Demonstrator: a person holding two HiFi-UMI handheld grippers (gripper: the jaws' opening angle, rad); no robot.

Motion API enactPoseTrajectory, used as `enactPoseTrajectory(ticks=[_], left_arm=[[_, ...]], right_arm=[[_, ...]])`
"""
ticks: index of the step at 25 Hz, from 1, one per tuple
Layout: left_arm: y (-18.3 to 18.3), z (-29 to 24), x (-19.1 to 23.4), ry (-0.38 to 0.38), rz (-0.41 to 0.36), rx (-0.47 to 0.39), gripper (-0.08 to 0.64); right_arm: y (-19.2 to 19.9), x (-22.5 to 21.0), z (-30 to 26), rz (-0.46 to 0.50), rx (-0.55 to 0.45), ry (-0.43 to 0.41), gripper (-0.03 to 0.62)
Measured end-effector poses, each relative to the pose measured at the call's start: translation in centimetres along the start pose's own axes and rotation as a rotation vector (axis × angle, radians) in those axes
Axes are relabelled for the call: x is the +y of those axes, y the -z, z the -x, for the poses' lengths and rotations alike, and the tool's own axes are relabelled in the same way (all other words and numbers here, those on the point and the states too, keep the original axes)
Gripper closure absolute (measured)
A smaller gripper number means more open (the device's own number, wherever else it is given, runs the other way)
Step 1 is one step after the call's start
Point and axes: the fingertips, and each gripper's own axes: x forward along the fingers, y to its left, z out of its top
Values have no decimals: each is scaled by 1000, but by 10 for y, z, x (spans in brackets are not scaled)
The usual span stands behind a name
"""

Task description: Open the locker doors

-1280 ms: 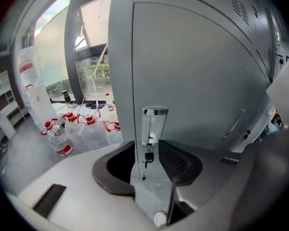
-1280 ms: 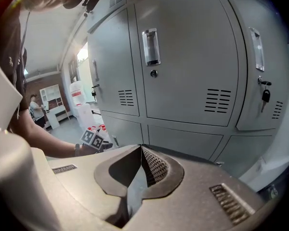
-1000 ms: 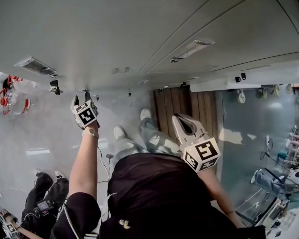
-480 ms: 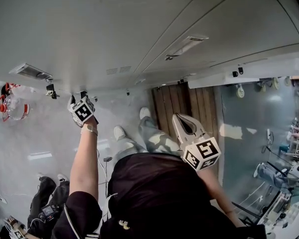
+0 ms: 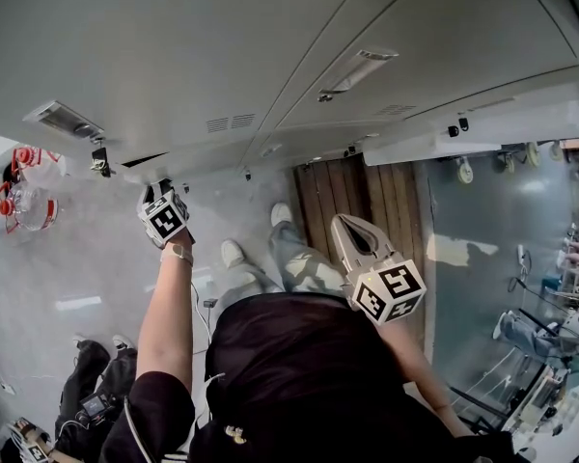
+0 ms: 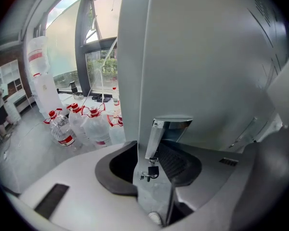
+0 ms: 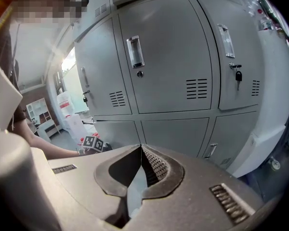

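Locker door (image 6: 197,57) edge clamped between left tongs (image 6: 153,154), jaws just closing in; right tongs (image 7: 141,150) together, empty.

Your left tool (image 5: 157,191) has just been closing down from wide open, and its pads now pinch the edge of the locker door (image 5: 125,114). That door has cracked open: a dark gap (image 5: 145,160) now shows along its lower edge, where it sat flush a second ago.
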Motion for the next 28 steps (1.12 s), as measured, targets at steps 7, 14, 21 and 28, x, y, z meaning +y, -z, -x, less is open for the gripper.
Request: enactPoseTrajectory(ticks=[7, 14, 21, 28], left_arm=[[22, 17, -7, 63, -37, 35, 419], [50, 44, -15, 73, -67, 70, 422], [80, 73, -30, 111, -67, 116, 426], [117, 104, -53, 132, -77, 166, 469]], right_arm=[[5, 6, 7, -29, -20, 14, 565], [20, 20, 15, -43, -41, 18, 565], [33, 24, 19, -69, -36, -14, 565], [38, 16, 19, -48, -37, -101, 565]])
